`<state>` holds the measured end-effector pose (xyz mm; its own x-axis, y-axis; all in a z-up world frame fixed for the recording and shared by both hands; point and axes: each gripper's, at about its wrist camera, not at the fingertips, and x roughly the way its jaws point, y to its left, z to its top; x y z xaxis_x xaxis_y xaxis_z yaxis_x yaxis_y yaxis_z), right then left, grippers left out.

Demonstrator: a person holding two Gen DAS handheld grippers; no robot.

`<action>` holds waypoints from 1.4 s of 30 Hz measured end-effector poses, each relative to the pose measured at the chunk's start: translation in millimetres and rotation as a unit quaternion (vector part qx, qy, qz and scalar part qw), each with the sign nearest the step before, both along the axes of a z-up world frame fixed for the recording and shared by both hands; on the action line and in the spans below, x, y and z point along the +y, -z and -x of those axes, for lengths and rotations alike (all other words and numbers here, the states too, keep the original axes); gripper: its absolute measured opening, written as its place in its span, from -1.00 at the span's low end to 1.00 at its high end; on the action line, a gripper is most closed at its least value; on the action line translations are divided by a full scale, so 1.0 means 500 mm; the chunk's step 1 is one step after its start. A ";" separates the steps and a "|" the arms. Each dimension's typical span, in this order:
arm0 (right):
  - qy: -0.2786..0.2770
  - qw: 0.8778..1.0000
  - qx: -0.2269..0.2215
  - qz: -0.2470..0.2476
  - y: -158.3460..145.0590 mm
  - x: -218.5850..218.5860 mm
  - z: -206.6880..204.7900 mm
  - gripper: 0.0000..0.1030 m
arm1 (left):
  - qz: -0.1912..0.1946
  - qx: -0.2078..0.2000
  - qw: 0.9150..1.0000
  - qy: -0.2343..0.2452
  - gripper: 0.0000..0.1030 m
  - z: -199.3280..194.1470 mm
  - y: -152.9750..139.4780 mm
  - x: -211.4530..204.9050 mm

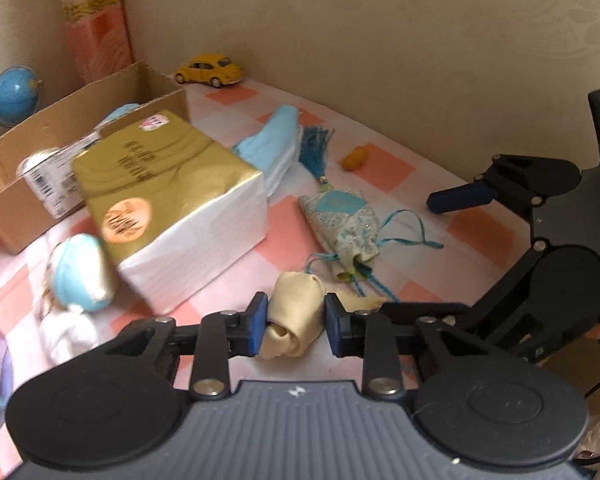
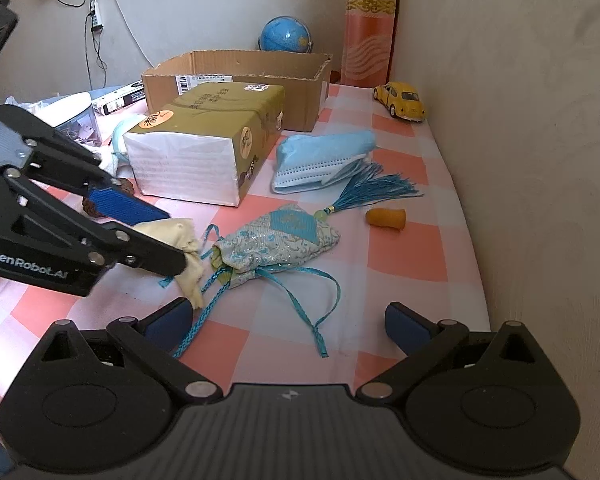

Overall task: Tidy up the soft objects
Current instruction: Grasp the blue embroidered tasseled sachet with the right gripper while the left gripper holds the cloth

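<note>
Desk (image 2: 396, 240) with pink-check cover. Cardboard box (image 2: 236, 76) at the back, up-left of both grippers, likely the drop spot (a guess). Gold tissue pack (image 1: 172, 192) sits between the box and the near edge, so the route to the box runs over or around it. Blue mask stack (image 2: 324, 160) and brocade sachet (image 2: 276, 240) lie right of the pack, untouched.

Left gripper (image 1: 296, 320) is clamped on a rolled cream cloth (image 1: 296, 312), roll's long axis pointing away from the camera, pads on its two sides; a loose tail hangs toward the desk. Whether it is lifted: cannot tell.

Right gripper (image 2: 288, 320) is spread wide, nothing in it. The sachet lies just ahead, slightly left, long axis slanting up-right, cords trailing between the fingers. The right is nearer to it.
</note>
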<state>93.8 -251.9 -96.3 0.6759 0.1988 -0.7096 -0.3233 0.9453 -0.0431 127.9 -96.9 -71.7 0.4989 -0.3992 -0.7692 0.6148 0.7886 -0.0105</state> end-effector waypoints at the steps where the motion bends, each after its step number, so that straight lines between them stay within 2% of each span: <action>1: 0.000 1.000 0.000 0.000 0.000 0.001 0.000 1.00 | 0.000 -0.002 1.000 -0.006 -0.44 0.005 -0.003 0.006; 15: -0.039 0.999 0.018 0.009 -0.005 0.046 -0.056 1.00 | 0.014 0.005 0.997 -0.076 -0.44 0.051 -0.010 0.106; 22: -0.052 0.998 0.032 0.025 -0.012 0.068 -0.073 1.00 | 0.027 0.005 0.997 -0.078 -0.44 0.054 -0.013 0.127; 28: -0.079 0.994 0.019 0.066 -0.044 0.077 -0.060 1.00 | 0.036 0.004 0.997 -0.075 -0.44 0.055 -0.011 0.136; 32: -0.077 0.993 0.014 0.083 -0.051 0.068 -0.083 1.00 | 0.043 0.006 0.997 -0.071 -0.44 0.051 -0.006 0.140; 37: -0.083 0.993 0.031 0.080 -0.033 0.063 -0.125 0.92 | 0.045 0.007 0.997 -0.068 -0.44 0.050 -0.005 0.141; 42: -0.094 0.993 0.049 0.050 -0.026 0.059 -0.148 0.80 | 0.046 0.010 0.997 -0.066 -0.44 0.047 -0.005 0.141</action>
